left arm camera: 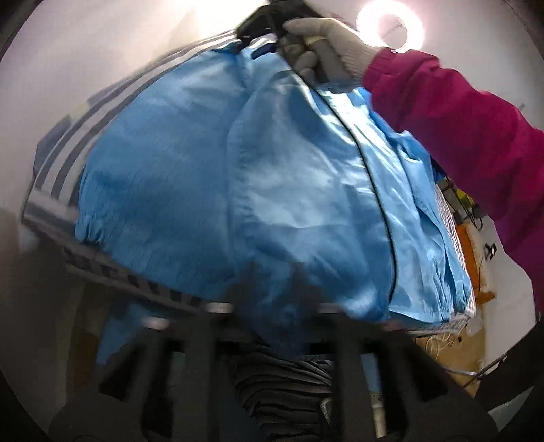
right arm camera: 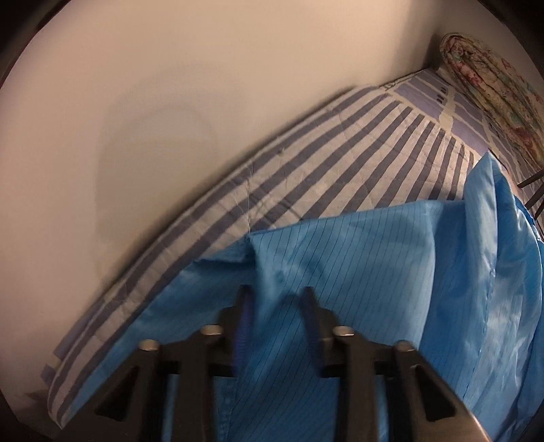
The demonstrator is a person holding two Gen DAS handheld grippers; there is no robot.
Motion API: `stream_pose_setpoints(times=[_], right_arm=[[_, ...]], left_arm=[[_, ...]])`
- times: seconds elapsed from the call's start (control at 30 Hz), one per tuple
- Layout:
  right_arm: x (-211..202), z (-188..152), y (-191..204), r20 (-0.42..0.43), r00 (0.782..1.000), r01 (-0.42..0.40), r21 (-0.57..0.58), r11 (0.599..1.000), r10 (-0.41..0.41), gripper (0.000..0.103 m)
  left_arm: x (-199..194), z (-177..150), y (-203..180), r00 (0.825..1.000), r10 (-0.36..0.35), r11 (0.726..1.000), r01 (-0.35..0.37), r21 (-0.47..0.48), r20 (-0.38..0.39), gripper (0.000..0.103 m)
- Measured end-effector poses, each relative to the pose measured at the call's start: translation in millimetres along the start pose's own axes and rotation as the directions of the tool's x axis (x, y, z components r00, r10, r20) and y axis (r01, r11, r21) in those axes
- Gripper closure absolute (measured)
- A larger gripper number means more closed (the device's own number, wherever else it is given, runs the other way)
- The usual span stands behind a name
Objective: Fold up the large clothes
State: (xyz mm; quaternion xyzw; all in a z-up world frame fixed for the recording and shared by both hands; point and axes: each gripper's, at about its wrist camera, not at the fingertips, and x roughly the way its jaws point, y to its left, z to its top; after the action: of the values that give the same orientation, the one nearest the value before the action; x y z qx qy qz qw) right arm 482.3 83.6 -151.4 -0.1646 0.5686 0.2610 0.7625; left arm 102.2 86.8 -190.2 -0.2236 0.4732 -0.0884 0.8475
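On the striped bed (right arm camera: 306, 163), blue garment (right arm camera: 374, 258) lies between the right gripper (right arm camera: 277, 295)'s unclenched fingers (right arm camera: 311, 306); left gripper's (left arm camera: 272, 282) fingers' state unclear.

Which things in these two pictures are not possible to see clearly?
- Left tool, left wrist view: tips blurred and dark against the blue garment; grip unclear.
- Right tool, left wrist view: cut off by top edge, covered by gloved hand.
- Garment's type: edges beyond both frames.
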Motion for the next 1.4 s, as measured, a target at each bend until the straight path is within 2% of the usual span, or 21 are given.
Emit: stream_pose_setpoints(times=[0.1,0.13,0.17,0.2,0.23,0.27,0.47,0.63,0.7,0.77,0.93,1.0,1.07,1.2,1.3,1.4], right_arm=[[-3,-4,4,0.002,1.0,-0.006,-0.015,1.0,0.006,0.094],[-5,-5,5,0.004,1.0,-0.006,-0.02,1.0,0.007,0.095],[-6,-5,5,0.004,1.0,-0.007,-0.021,1.0,0.007,0.097],[-8,-5,4,0.007,1.0,-0.011,-0.018,1.0,0.011,0.099],[-9,-4,3,0.01,1.0,-0.017,-0.013,1.0,0.017,0.101],[-12,-4,2,0.016,0.999,-0.031,0.001,1.0,0.031,0.102],[-26,7,-13,0.057,0.989,-0.142,0.092,0.986,0.137,0.103],[-35,24,-21,0.11,0.973,-0.219,0.167,0.961,0.203,0.103],[-34,31,-18,0.127,0.967,-0.241,0.178,0.954,0.221,0.103],[-29,38,-12,0.137,0.963,-0.255,0.181,0.95,0.233,0.103],[1,44,0,0.124,0.964,-0.256,0.199,0.946,0.234,0.103],[16,41,3,0.098,0.965,-0.257,0.19,0.948,0.242,0.089],[13,37,1,0.112,0.96,-0.273,0.172,0.947,0.256,0.077],[-30,22,-21,0.198,0.936,-0.317,0.12,0.941,0.29,0.071],[-69,12,-57,0.276,0.928,-0.292,0.117,0.949,0.251,0.066],[-89,7,-101,0.326,0.926,-0.262,0.197,0.945,0.189,0.064]], left_arm=[[7,3,7,1.0,0.007,1.0,-0.007,-0.029,-0.009,0.061],[10,3,7,1.0,0.0,1.0,0.0,-0.029,-0.016,0.064],[14,3,4,1.0,-0.003,1.0,0.003,-0.017,-0.022,0.082],[18,3,1,0.999,0.018,1.0,-0.018,0.003,-0.031,0.093],[21,3,-2,0.999,0.024,1.0,-0.024,0.015,-0.04,0.1],[24,2,-4,0.999,0.016,1.0,-0.014,0.023,-0.047,0.103],[0,3,-7,1.0,-0.01,1.0,0.01,0.019,0.0,0.103],[-40,17,10,0.992,0.093,0.995,-0.095,0.018,0.09,0.103],[-49,22,15,0.981,0.159,0.986,-0.163,0.027,0.114,0.103],[-54,27,20,0.961,0.24,0.968,-0.247,0.036,0.135,0.103],[-40,30,31,0.944,0.315,0.946,-0.32,0.044,0.096,0.103],[-27,27,30,0.925,0.372,0.924,-0.377,0.06,0.074,0.103],[-24,26,28,0.922,0.382,0.921,-0.386,0.059,0.061,0.103],[-39,27,20,0.905,0.408,0.908,-0.416,0.049,0.118,0.103],[-54,38,11,0.915,0.365,0.923,-0.38,0.058,0.173,0.103],[-47,55,-5,0.932,0.31,0.939,-0.331,0.095,0.188,0.103]])
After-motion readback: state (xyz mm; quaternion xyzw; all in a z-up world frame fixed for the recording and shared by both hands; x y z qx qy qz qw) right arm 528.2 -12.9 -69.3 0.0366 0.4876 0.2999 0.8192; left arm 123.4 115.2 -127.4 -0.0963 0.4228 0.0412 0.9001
